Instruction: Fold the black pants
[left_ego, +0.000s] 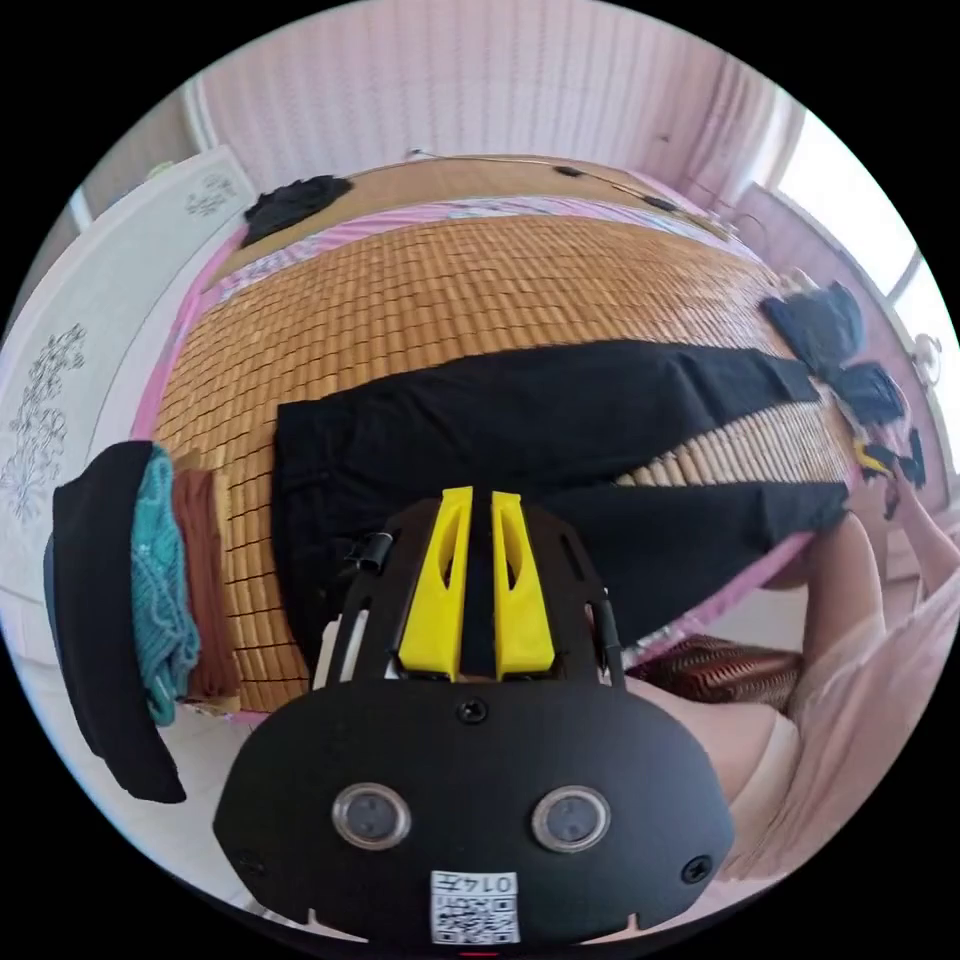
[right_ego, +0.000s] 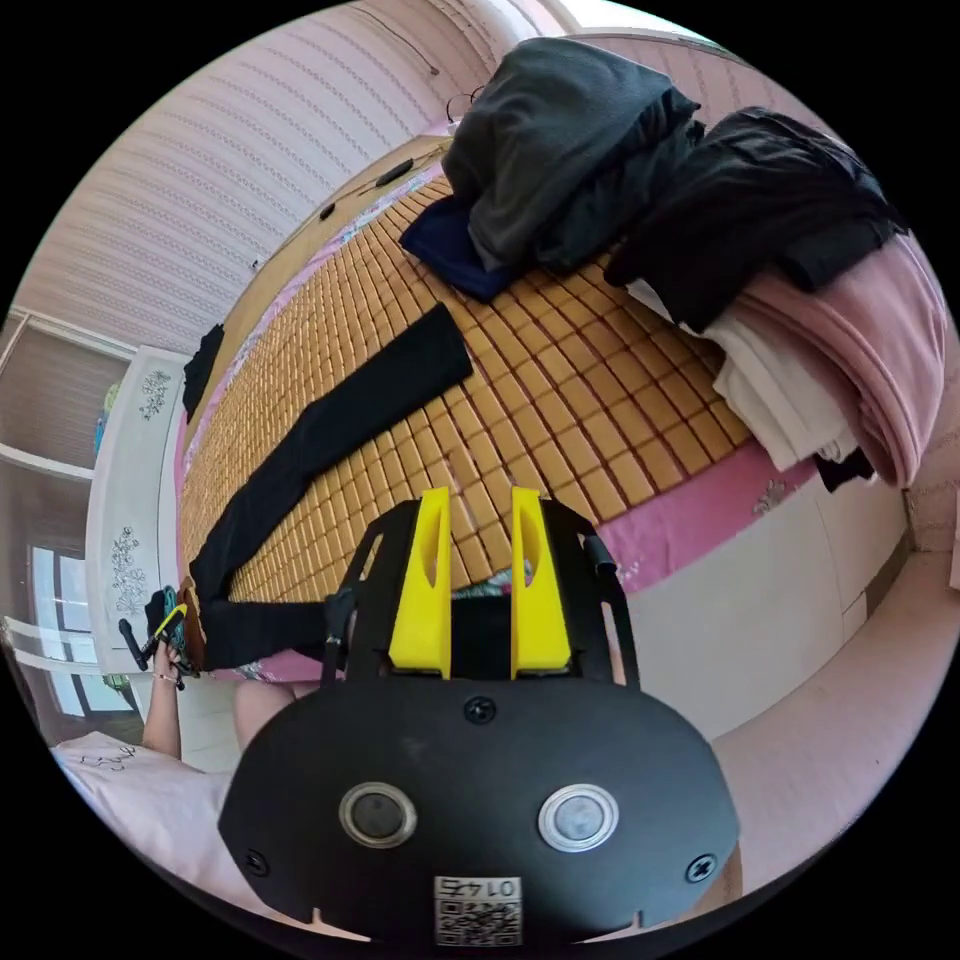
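At the far left of the left gripper view a stack of folded clothes (left_ego: 150, 590) sits on the edge of the bed, black, teal and rust layers side by side; next to it the black pants (left_ego: 520, 420) lie flat across the bamboo mat (left_ego: 420, 290), waistband toward the stack and both legs running off to the right, parted in a narrow V; the left gripper (left_ego: 478, 510) hovers above the near leg close to the waist, its yellow jaws nearly together with only a thin slit between them and nothing caught in it. Further right a small heap of dark blue clothes (left_ego: 830, 340) lies past the hems.

The cloth looks thin, soft and limp; I would judge it light, prone to sag and crease when lifted, not slippery on the ribbed mat; the waistband corners and the leg hems seem the surest holds.

In the right gripper view one pant leg (right_ego: 340, 420) stretches diagonally over the mat; the right gripper (right_ego: 480, 530) hangs above the near bed edge, jaws parted and empty; to its right a mound of grey and black garments (right_ego: 620, 150) rests on pink and white bedding (right_ego: 850, 340).

The mat is firm, flat and tiled; a pink sheet (right_ego: 690, 520) shows beneath it; pale striped walls close in the room.
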